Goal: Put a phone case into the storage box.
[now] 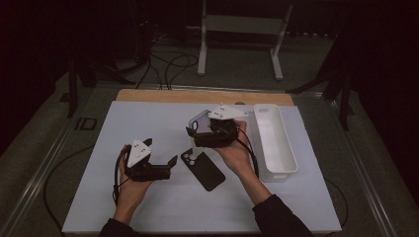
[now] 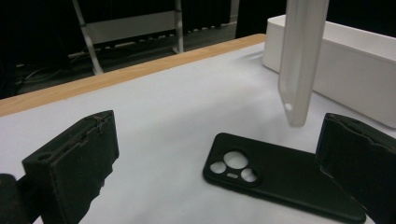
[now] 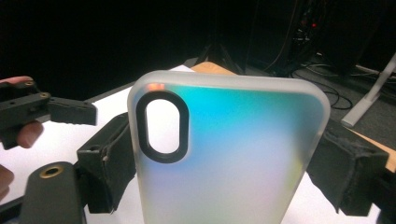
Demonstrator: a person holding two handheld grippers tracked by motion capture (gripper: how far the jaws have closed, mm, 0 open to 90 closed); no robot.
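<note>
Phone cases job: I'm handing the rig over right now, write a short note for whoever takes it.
Right claw: shut on the translucent iridescent case, held upright above the table, left of the white bin.
Left claw: open, holding nothing, low over the mat and aimed at the black case.
Black case lies flat on the mat, camera cutouts up.
Done: translucent case lifted.
Left, likely: place it, probably in the bin; then the black case.

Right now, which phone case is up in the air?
The frosted iridescent phone case, pinched upright in the right gripper. The black phone case lies flat on the table.
</note>
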